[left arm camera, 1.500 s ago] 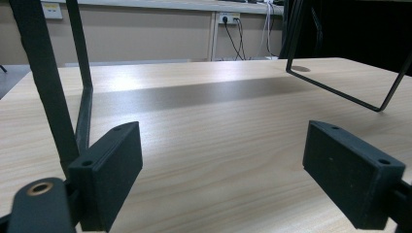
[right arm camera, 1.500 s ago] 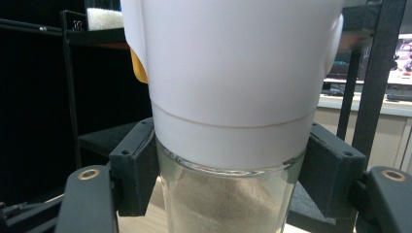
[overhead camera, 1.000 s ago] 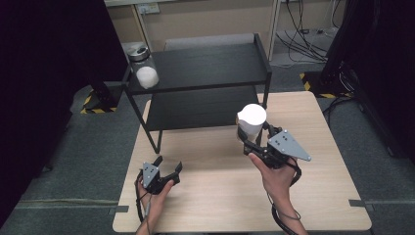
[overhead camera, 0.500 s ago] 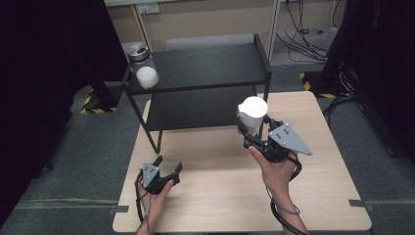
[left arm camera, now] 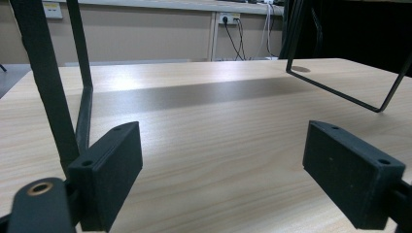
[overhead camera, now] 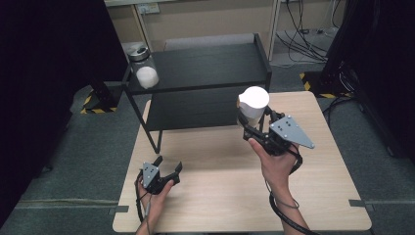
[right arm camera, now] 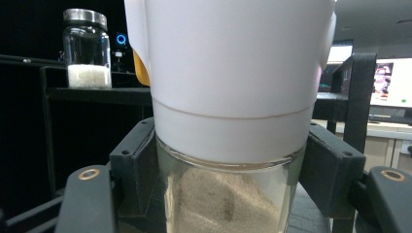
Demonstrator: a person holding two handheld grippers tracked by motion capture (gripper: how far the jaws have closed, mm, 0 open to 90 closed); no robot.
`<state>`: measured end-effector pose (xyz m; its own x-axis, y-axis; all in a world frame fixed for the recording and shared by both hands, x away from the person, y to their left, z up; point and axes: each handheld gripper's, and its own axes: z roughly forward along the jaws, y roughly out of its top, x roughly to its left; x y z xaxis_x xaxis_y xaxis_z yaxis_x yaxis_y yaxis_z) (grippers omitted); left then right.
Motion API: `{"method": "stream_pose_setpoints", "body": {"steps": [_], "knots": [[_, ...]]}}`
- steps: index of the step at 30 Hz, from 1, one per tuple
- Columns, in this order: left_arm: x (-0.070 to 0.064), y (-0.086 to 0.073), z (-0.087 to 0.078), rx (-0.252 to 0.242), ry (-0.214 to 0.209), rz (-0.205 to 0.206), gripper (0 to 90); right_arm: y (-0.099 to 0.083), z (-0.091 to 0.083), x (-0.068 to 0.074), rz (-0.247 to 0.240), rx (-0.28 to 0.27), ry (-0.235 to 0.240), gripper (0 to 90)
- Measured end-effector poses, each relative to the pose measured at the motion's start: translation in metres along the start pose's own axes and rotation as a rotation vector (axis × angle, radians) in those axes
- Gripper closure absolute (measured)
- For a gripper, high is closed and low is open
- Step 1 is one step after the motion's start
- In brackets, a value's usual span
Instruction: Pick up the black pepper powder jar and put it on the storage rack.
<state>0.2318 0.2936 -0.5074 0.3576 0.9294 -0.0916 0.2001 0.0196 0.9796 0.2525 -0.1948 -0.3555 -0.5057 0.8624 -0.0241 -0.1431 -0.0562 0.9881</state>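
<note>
Black grippers (overhead camera: 164, 172) (overhead camera: 254, 128) with blocky fingers (left arm camera: 109, 170), brass-ringed screw holes, grey three-cornered plate, trailing black cables.

The jar (overhead camera: 252, 108) sits upright, lifted clear of the table, just in front of the black shelf's lower level. It is a clear glass container capped by a tall white lid (right arm camera: 233, 73) with a yellow-orange tab on one side. Through the glass below the lid, a pale beige powder (right arm camera: 221, 204) shows, heaped unevenly. Black pads (right arm camera: 133, 160) press against the glass on both sides, just under the lid's rim.
</note>
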Motion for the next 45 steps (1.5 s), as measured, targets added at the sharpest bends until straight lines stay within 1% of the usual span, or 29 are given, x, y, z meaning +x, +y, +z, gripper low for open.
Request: {"method": "stream_pose_setpoints", "body": {"steps": [10,20,28,38,45], "knots": [[0.000,0.000,0.000,0.001,0.000,0.002,13.9,0.010,0.007,0.000,-0.009,-0.006,-0.006,30.9],[-0.001,0.000,0.000,0.000,-0.001,0.001,13.9,0.024,0.014,0.001,-0.016,-0.019,-0.020,30.9],[0.000,0.000,0.000,-0.001,-0.002,0.000,13.8,0.034,0.018,0.001,-0.012,-0.030,-0.022,30.9],[0.000,0.000,0.000,0.001,-0.003,0.000,13.9,0.047,0.025,0.003,-0.021,-0.042,-0.019,30.9],[0.001,0.000,0.000,0.001,-0.005,-0.005,13.9,0.055,0.032,0.004,-0.023,-0.048,-0.027,30.9]]}}
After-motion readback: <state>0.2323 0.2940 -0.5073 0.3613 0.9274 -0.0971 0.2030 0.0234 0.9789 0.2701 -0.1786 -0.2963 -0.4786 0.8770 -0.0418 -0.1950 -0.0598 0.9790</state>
